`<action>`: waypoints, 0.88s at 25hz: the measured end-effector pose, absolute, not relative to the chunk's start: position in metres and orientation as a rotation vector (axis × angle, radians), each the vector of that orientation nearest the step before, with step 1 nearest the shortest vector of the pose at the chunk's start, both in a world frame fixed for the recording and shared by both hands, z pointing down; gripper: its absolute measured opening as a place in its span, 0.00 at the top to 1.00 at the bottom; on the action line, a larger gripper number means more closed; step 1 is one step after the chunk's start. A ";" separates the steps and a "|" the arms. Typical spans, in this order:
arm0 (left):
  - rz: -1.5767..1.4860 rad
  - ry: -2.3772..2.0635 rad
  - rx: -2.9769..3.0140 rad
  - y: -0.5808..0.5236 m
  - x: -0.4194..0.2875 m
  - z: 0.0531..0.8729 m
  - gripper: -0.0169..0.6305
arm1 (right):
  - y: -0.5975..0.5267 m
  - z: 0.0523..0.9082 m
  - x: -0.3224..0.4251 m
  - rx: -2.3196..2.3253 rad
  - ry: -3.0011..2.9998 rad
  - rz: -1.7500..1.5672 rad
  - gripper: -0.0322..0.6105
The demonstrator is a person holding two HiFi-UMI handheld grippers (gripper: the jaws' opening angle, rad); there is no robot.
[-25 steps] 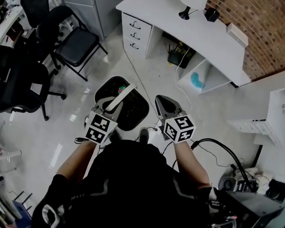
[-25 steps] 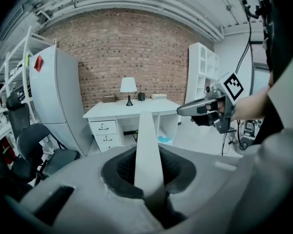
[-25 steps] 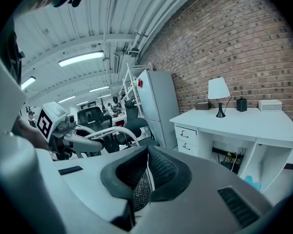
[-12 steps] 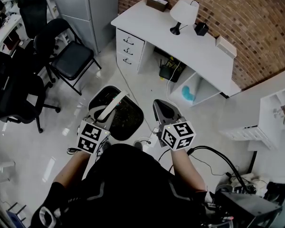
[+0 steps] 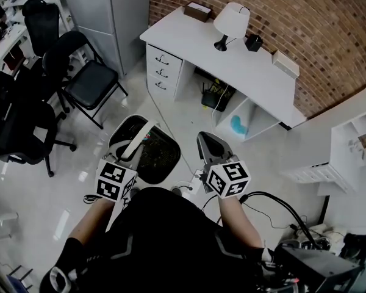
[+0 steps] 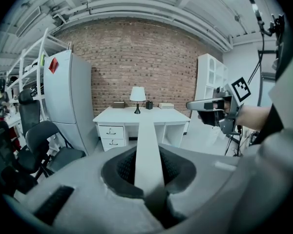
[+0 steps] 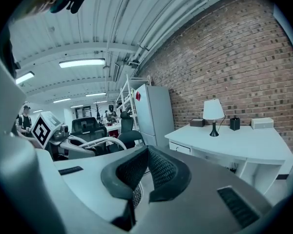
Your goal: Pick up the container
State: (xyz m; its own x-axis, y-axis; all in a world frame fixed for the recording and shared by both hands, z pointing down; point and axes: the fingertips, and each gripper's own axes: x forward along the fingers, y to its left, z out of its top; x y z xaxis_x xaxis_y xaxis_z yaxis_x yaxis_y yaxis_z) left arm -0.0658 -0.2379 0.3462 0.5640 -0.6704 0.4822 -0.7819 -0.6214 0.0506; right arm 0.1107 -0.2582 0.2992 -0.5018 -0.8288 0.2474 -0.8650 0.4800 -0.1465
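Observation:
A black mesh container (image 5: pixel 151 157) with a white rim hangs from its white handle (image 5: pixel 141 138) in front of my body, above the pale floor. My left gripper (image 5: pixel 132 157) is shut on that handle. In the left gripper view the handle (image 6: pixel 147 135) runs up as a white strip clamped between the dark pads of the left gripper (image 6: pixel 149 177). My right gripper (image 5: pixel 209 142) hovers just right of the container, apart from it. In the right gripper view the right gripper (image 7: pixel 139 172) has its pads together at the tips, with nothing held.
A white desk (image 5: pixel 244 66) with a lamp (image 5: pixel 227 23) and drawers (image 5: pixel 161 72) stands ahead against a brick wall. Black chairs (image 5: pixel 88 78) crowd the left. A grey cabinet (image 5: pixel 122 11) is at the back. Cables (image 5: pixel 287 206) trail at the right, near a white shelf (image 5: pixel 344 151).
Both grippers and the hanging container have come up a little toward the head camera. The left grip on the handle is unchanged, and the right gripper stays shut.

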 end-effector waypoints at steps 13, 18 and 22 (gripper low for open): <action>0.634 -1.245 2.549 -0.231 -0.071 0.340 0.90 | -0.249 0.304 0.101 1.430 -2.569 0.369 0.94; 0.652 -1.232 2.555 -0.229 -0.069 0.342 0.90 | -0.249 0.304 0.102 1.442 -2.557 0.364 0.94; 0.656 -1.217 2.564 -0.227 -0.067 0.342 0.90 | -0.248 0.307 0.106 1.462 -2.526 0.362 0.94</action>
State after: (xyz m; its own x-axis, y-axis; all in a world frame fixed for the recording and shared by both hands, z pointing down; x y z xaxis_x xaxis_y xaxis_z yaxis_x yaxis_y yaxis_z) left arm -0.0675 -0.2270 0.3418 0.5551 -0.6749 0.4862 -0.7771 -0.6293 0.0136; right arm 0.1060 -0.2484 0.3065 -0.4907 -0.8209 0.2920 -0.8699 0.4808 -0.1101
